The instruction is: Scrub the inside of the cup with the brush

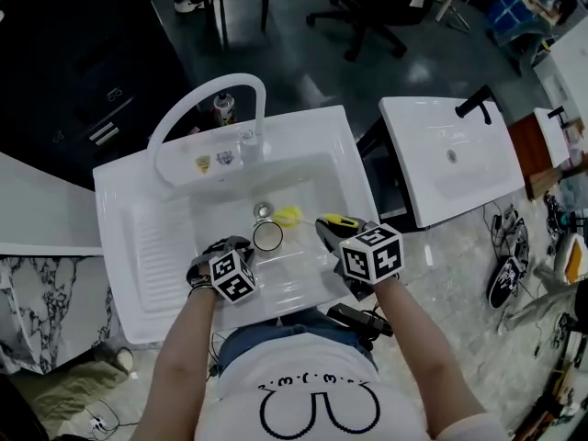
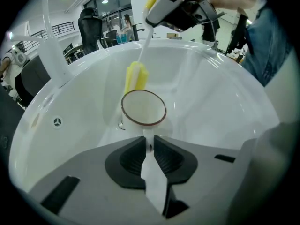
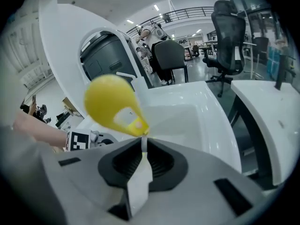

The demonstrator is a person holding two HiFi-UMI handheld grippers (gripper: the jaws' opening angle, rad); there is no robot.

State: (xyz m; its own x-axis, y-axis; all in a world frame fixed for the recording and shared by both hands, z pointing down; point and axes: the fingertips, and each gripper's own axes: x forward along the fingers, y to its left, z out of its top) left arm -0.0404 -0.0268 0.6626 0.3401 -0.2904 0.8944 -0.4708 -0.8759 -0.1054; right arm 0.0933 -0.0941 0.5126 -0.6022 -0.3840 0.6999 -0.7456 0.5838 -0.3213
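White cup with a thin brown rim (image 1: 267, 237) (image 2: 143, 108) is in the basin of the white sink (image 1: 138, 246), just on our side of the round metal drain (image 1: 263, 210), mouth roughly up and interior looks empty. Can't tell if its base rests on the basin floor

Left gripper (image 1: 243, 246) (image 2: 150, 142): we have its jaws narrow, pinched on a white strip coming off the cup's near side, which looks like the handle. So we're holding the cup by that

Brush with a yellow sponge head on a thin white stem (image 1: 288, 215) (image 2: 136, 76) (image 3: 115, 104): the head is outside the cup, right at the far rim in the left gripper view. Touching or not, we can't tell. The stem runs up and back to the right gripper (image 1: 326, 226) (image 2: 152, 18) (image 3: 142, 146), whose jaws are closed tight on it. The yellow head shows blurred just past the tips in the right gripper view

Both our forearms come in over the sink's near edge. The white arched faucet (image 1: 207, 95) stands at the far rim, spout end over the basin's back edge
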